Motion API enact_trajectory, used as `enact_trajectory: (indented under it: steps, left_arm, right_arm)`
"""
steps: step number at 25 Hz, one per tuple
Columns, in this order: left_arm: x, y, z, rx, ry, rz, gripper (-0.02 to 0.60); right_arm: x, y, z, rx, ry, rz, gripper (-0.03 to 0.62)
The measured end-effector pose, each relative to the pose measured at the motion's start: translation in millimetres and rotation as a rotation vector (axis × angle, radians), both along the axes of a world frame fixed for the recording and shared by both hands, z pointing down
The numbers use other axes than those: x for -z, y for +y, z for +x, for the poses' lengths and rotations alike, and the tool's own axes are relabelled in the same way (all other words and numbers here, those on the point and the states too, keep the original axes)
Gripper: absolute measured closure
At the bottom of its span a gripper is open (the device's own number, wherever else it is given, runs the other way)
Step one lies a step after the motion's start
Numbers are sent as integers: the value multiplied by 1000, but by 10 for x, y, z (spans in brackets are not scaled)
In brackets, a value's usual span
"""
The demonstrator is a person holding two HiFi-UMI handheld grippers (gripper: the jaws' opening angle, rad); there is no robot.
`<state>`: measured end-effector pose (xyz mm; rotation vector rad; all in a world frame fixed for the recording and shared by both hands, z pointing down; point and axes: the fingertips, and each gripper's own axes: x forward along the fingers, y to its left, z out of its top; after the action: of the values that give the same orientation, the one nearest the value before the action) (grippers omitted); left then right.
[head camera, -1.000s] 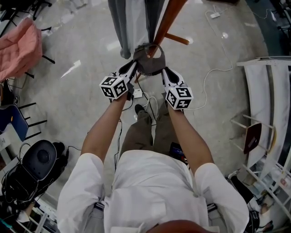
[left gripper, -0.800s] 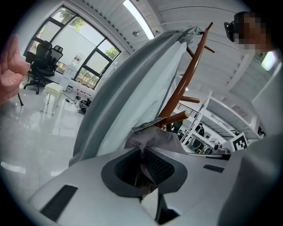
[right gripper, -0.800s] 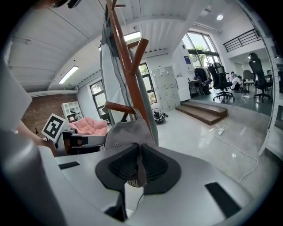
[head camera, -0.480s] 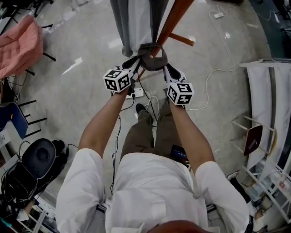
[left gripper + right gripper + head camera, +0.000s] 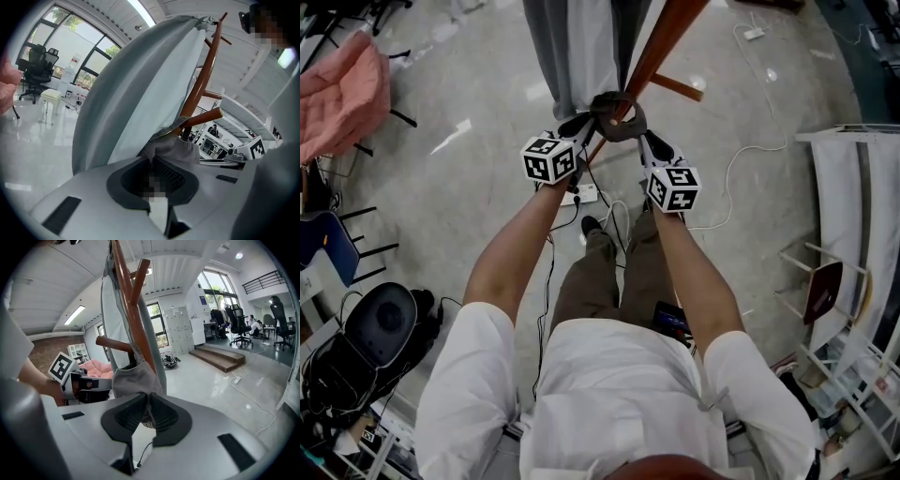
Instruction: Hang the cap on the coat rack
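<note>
Grey floor (image 5: pixel 441 187) below; cap (image 5: pixel 619 120) held up at the rack (image 5: pixel 661 47).
Left claw (image 5: pixel 587 124) and right claw (image 5: pixel 641 141) each pinch the cap's edge, one either side, close against the rack.

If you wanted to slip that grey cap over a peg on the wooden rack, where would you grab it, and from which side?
By the rim, at two opposite sides, coming up from below. The left gripper and right gripper each pinch the cap that way, which spreads the soft fabric open beside the coat rack. With a single hold it would probably sag shut.
</note>
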<state>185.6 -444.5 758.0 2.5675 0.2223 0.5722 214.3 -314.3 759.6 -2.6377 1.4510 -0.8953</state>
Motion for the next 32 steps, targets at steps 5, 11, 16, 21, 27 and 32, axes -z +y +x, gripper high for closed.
enact_trajectory:
  steps: [5,11,16,21,27,32]
  left_arm:
    - [-49,-80,23,-9,0,29,532]
    - [-9,-32,-15,19,6,57,509]
    - [-27,-187,-125,50,7,43,500]
    - [145,-240,-424,125,22,45,486]
    - [796,-47,-808,123,122,36,492]
    - [1450,82,-1052,137,219,24,513]
  right_arm:
    - [-71,-86,52,-8,13,-30,546]
    - [-54,6,17,-8,25,-37,525]
    - [-70,17,-4,-24,26,-47,499]
    - [165,207,-92,-21,41,-26,499]
    - [838,373,-344,13,87,51,507]
    - [1566,437,-535,53,147,143,525]
